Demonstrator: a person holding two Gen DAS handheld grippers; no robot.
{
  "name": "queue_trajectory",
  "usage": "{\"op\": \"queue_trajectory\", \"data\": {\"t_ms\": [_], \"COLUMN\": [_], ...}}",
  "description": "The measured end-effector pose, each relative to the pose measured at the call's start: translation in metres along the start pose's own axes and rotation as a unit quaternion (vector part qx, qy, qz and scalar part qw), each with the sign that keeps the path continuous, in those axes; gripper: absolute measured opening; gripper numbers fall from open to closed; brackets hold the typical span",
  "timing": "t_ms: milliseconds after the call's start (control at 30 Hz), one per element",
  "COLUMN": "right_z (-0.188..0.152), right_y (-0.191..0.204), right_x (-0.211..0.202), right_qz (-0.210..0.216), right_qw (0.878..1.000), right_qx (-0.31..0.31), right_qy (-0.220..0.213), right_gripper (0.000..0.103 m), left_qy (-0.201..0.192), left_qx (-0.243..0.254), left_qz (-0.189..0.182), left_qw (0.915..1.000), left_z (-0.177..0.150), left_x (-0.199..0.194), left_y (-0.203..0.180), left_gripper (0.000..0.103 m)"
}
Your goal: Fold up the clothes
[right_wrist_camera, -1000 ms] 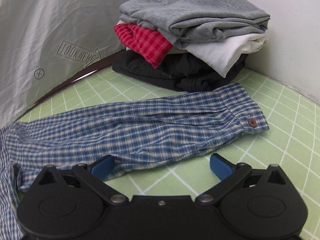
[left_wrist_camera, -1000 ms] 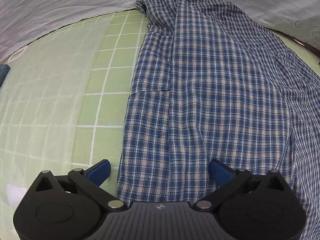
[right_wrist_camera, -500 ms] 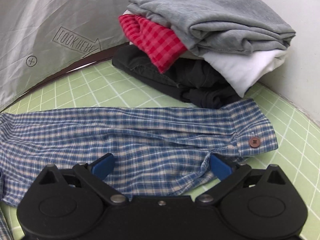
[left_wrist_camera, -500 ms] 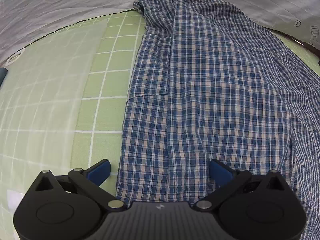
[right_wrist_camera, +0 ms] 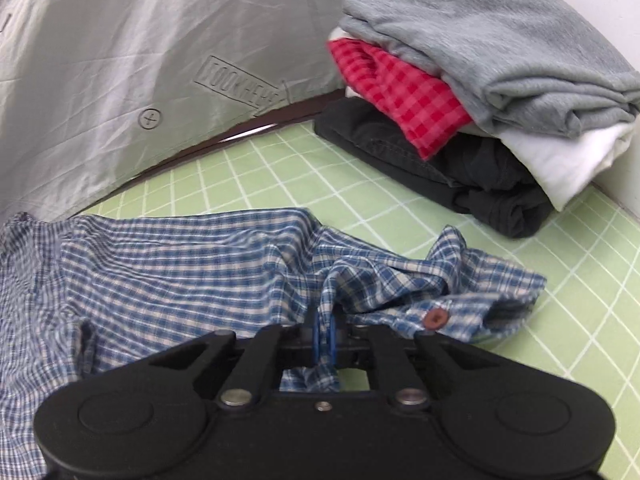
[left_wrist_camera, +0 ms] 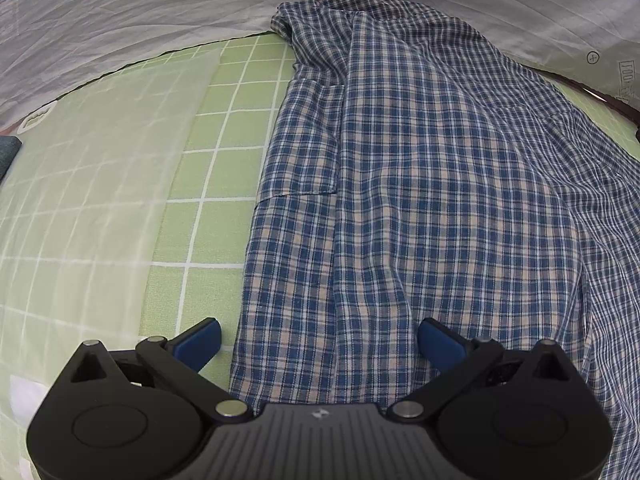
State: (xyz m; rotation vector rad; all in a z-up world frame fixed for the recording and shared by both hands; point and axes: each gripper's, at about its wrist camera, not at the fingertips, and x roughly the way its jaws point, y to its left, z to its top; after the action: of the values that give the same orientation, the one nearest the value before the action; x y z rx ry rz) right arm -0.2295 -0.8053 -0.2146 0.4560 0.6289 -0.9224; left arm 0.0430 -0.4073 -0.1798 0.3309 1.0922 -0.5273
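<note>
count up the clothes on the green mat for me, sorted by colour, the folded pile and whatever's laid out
Blue plaid shirt, laid out: 1
Grey garment, top of pile: 1
Red checked garment: 1
White garment: 1
Black garment, bottom of pile: 1
Total: 5

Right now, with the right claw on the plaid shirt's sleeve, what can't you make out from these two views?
- Right wrist view: how much sleeve cuff fabric the right claw pinches; its own body hides the pads.
- Left wrist view: the plaid shirt's hem, hidden under the left claw; its right side is cut off by the edge.
- Right wrist view: top of the folded clothes stack, cut off by the frame.
</note>
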Motion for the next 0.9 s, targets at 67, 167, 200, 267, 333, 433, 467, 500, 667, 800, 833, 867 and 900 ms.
{"op": "queue_trajectory", "data": {"t_ms": [67, 167, 200, 267, 333, 433, 467, 500, 667, 800, 833, 867, 900], "right_z": [0.003, 0.010, 0.011, 0.007, -0.008, -0.032, -0.040, -0.047, -0.057, -0.054, -0.055, -0.057, -0.059], "right_y": [0.021, 0.071, 0.091, 0.126, 0.157, 0.190, 0.194, 0.198, 0.168, 0.124, 0.115, 0.106, 0.097], "right_x": [-0.013, -0.036, -0.045, -0.057, -0.060, -0.057, -0.056, -0.055, -0.078, -0.094, -0.094, -0.095, -0.094], "right_qz": [0.025, 0.101, 0.128, 0.181, 0.220, 0.241, 0.238, 0.234, 0.226, 0.188, 0.166, 0.144, 0.120], "right_qw": [0.999, 0.992, 0.988, 0.977, 0.968, 0.959, 0.957, 0.956, 0.961, 0.976, 0.981, 0.985, 0.989], "right_qx": [-0.013, -0.051, -0.069, -0.098, -0.120, -0.150, -0.158, -0.167, -0.152, -0.109, -0.102, -0.095, -0.087], "right_qy": [-0.019, -0.052, -0.057, -0.057, -0.030, 0.025, 0.040, 0.054, 0.048, 0.021, 0.019, 0.017, 0.016], "right_gripper": [0.005, 0.005, 0.005, 0.005, 0.005, 0.009, 0.014, 0.018, 0.071, 0.100, 0.103, 0.103, 0.103], "left_qy": [-0.002, -0.005, -0.007, -0.011, -0.014, -0.019, -0.021, -0.022, -0.026, -0.027, -0.033, -0.044, -0.056], "left_qx": [-0.002, -0.004, -0.004, -0.004, -0.004, -0.003, -0.003, -0.004, -0.009, -0.029, -0.030, -0.026, -0.020], "left_qz": [0.001, 0.002, 0.002, 0.002, 0.002, 0.001, 0.001, 0.002, 0.005, 0.020, 0.025, 0.027, 0.029], "left_qw": [1.0000, 1.0000, 1.0000, 0.9999, 0.9999, 0.9998, 0.9998, 0.9997, 0.9996, 0.9990, 0.9987, 0.9983, 0.9978], "left_z": [0.000, -0.001, -0.001, -0.002, -0.003, -0.004, -0.005, -0.005, -0.005, -0.004, -0.004, -0.002, 0.002], "left_x": [0.000, 0.000, -0.001, -0.001, -0.001, -0.002, -0.002, -0.002, -0.002, -0.006, -0.009, -0.015, -0.020], "left_y": [-0.001, -0.001, -0.001, -0.001, -0.001, -0.001, -0.001, -0.001, -0.002, -0.005, -0.006, -0.009, -0.012], "left_gripper": [0.103, 0.103, 0.103, 0.103, 0.103, 0.103, 0.103, 0.103, 0.103, 0.103, 0.103, 0.103, 0.103]}}
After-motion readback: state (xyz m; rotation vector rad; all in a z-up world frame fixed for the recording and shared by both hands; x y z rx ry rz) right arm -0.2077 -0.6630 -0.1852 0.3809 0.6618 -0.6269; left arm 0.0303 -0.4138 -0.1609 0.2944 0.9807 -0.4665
